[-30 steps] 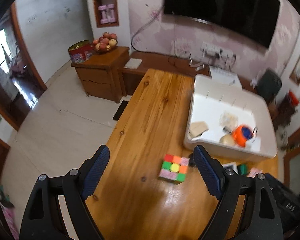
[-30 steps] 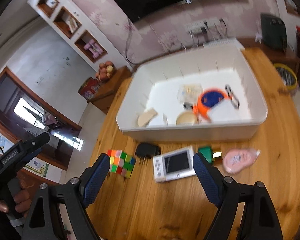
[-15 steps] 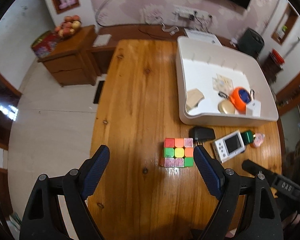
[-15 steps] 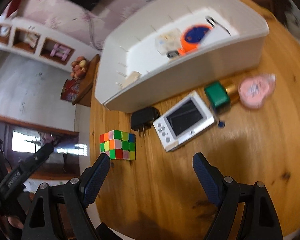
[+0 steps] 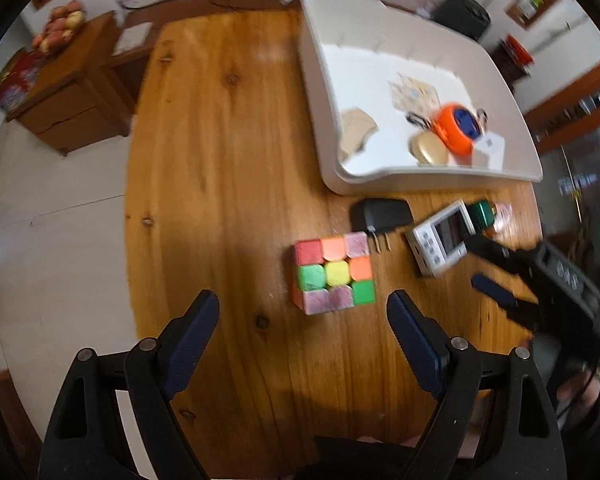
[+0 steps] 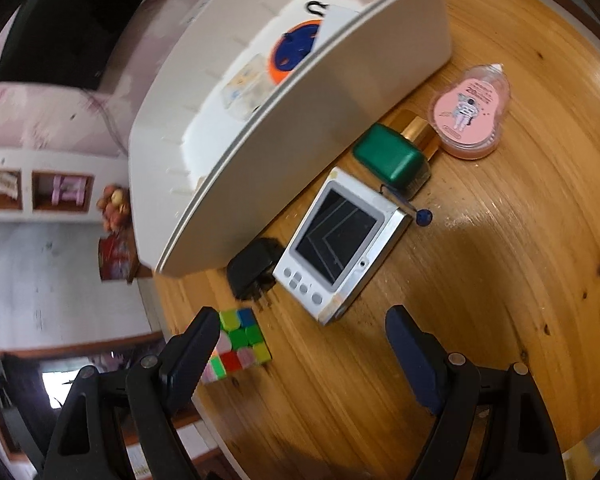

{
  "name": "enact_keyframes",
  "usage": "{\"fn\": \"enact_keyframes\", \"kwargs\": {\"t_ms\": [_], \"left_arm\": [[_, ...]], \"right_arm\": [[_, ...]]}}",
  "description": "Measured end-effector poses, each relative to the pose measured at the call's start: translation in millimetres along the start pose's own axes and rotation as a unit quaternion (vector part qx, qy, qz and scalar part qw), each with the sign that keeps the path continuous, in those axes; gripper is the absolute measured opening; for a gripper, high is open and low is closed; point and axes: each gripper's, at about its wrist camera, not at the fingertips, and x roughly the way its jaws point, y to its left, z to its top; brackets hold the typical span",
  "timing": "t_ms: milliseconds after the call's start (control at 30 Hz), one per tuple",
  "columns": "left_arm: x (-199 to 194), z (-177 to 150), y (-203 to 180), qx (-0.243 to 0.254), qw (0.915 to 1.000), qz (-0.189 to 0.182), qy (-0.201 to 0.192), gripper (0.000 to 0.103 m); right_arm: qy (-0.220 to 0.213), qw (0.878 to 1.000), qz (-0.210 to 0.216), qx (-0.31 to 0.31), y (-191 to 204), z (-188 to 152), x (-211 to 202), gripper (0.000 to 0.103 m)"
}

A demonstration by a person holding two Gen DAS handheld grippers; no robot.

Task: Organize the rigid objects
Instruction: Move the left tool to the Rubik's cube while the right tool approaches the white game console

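Left view: the left gripper (image 5: 303,322) hangs wide open and empty just short of the puzzle cube (image 5: 334,272) on the table (image 5: 204,160), ready to straddle it, while right view has the right gripper (image 6: 302,338) gaping, empty, approaching the white handheld device (image 6: 340,240) beside the bin (image 6: 300,120).

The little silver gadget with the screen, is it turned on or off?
It looks off. The silver gadget lies flat on the wooden table, screen up, and the screen is dark, showing only faint reflections, no picture or light.
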Motion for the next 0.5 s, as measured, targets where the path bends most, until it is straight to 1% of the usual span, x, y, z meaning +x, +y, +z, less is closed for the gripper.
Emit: {"fn": "enact_keyframes", "kwargs": {"t_ms": [133, 167, 267, 300, 500], "left_arm": [[9, 4, -12, 0.036, 0.9991, 0.001, 0.020, 0.088], [12, 5, -13, 0.041, 0.9989, 0.003, 0.025, 0.088], [21, 8, -18, 0.051, 0.9976, 0.010, 0.045, 0.088], [25, 9, -20, 0.054, 0.9970, 0.016, 0.053, 0.088], [37, 14, -24, 0.065, 0.9950, 0.017, 0.074, 0.088]], "right_arm": [[-0.016, 0.999, -0.031, 0.028, 0, 8, 7, 0.085], [-0.025, 0.998, -0.040, 0.037, 0, 10, 8, 0.085], [-0.031, 0.996, -0.072, 0.048, 2, 12, 14, 0.085], [-0.030, 0.995, -0.078, 0.050, 3, 14, 17, 0.085], [-0.034, 0.993, -0.094, 0.056, 7, 16, 25, 0.085]]}}
